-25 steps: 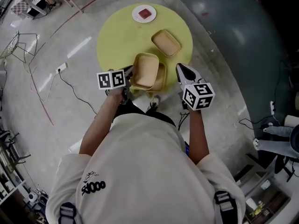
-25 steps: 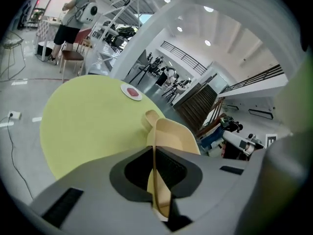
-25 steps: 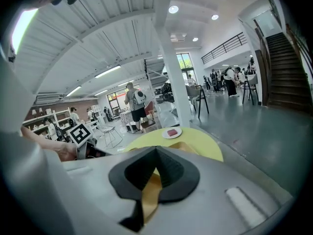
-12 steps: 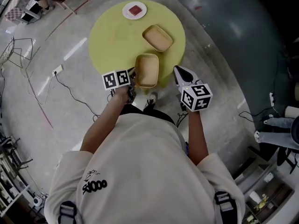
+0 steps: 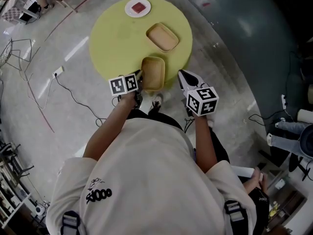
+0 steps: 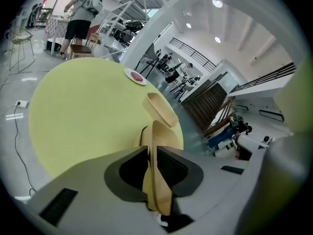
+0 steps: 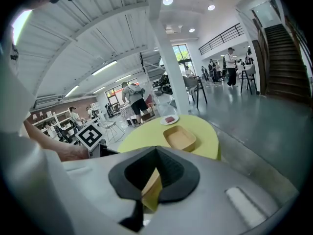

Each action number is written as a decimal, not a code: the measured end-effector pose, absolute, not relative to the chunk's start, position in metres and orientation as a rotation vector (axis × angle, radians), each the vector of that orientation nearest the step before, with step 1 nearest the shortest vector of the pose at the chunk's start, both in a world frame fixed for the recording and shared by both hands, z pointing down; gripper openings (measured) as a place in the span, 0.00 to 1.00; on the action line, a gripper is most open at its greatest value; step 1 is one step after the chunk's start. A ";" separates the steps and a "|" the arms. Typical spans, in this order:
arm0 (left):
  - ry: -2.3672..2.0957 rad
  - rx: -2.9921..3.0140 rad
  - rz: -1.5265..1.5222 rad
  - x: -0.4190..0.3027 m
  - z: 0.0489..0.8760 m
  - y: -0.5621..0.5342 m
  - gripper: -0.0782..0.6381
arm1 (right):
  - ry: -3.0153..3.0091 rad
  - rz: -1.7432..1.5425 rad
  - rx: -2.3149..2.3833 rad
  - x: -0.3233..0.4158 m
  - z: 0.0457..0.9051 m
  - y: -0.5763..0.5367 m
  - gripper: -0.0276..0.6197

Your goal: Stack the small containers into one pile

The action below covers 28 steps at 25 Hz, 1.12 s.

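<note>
In the head view, the left tongs (image 5: 138,80) are clamped on the near-side wall of the near container (image 5: 153,72), which sits at the edge of the yellow table (image 5: 117,38) closest to the person. Gripping the wall rather than the whole tub probably keeps its mouth free for nesting. Whether another tub already lies under it I cannot tell. The right tongs (image 5: 182,75) hang just to its right, off the table edge, closed and empty, likely kept clear so the left can work. The far container (image 5: 162,36) lies beyond both tongs, well apart from the near one, with a small white plate (image 5: 138,7) further still. In the left gripper view, the jaws pinch the tan wall between their pads, with the tub standing edge-on ahead and the far container past it. In the right gripper view, the jaws meet tip to tip with nothing held; the far container lies ahead, so it looks like the one left to stack.
</note>
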<state>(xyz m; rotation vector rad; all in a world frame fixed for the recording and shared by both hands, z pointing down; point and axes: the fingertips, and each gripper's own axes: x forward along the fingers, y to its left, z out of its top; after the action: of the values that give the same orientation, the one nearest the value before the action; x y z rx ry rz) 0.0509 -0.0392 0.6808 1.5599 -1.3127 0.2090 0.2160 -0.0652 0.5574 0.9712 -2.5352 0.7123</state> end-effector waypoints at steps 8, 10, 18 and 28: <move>-1.357 1.587 0.263 0.037 0.681 -0.034 0.23 | -2.523 0.755 0.897 0.202 0.579 -0.064 0.06; -1.355 1.592 0.274 0.036 0.682 -0.031 0.24 | -2.521 0.757 0.881 0.199 0.583 -0.065 0.06; -1.346 1.758 0.263 0.028 0.655 -0.027 0.23 | -2.494 0.655 0.810 0.192 0.593 -0.116 0.10; -1.378 1.918 0.362 0.001 0.622 -0.036 0.12 | -2.353 0.468 0.690 0.172 0.633 -0.211 0.23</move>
<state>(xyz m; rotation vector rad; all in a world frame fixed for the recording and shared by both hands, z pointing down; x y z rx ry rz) 0.0012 -0.0360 0.6220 1.9180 -1.3777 0.3615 0.1716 -0.2112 0.6326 0.6896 -2.3526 0.4683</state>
